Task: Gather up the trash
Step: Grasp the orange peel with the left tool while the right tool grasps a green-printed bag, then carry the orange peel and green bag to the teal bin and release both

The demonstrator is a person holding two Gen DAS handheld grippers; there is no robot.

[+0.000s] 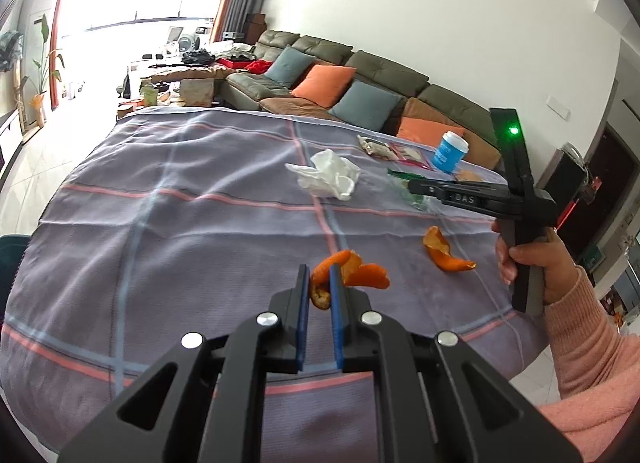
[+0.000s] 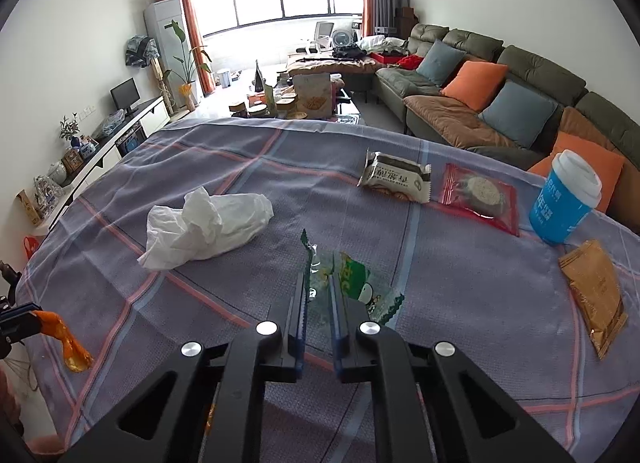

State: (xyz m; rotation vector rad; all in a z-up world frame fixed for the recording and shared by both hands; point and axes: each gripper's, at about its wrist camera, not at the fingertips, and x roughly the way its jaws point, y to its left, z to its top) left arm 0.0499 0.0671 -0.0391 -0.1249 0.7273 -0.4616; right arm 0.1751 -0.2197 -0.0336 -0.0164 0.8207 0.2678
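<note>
- Living-room setting: a table under a purple plaid cloth serves as the work surface, with a sofa and cushions behind it and a bright window at the far end.
- Left gripper: jaws nearly closed on a curled orange peel. The peel is pinched near its lower end and the rest of the curl projects past the right-hand pad.
- Right gripper: jaws drawn close together with a clear-and-green plastic wrapper between them. The film appears pinched at its near edge; most of the wrapper lies on the cloth beyond the pads.
- Handling, peel: light, leathery, slightly stiff. It is judged to tolerate a firm pinch; a hold on the thick middle of a curl is safer than on a thin tip, which may tear.
- Handling, wrapper: very light, thin, slick film. It may slide from between the pads, so a grip on a folded or crimped edge is preferable.
- Remaining trash on the cloth:
  - a second orange peel, lying apart from the held one;
  - a crumpled white tissue, soft and compressible, best taken at its bulkiest fold;
  - a brown sachet, flat, requiring an edge pick.
- A blue paper cup with white lid stands upright; its contents cannot be determined.
- Two sealed snack packs lie near the cup; whether they count as trash is uncertain.
</note>
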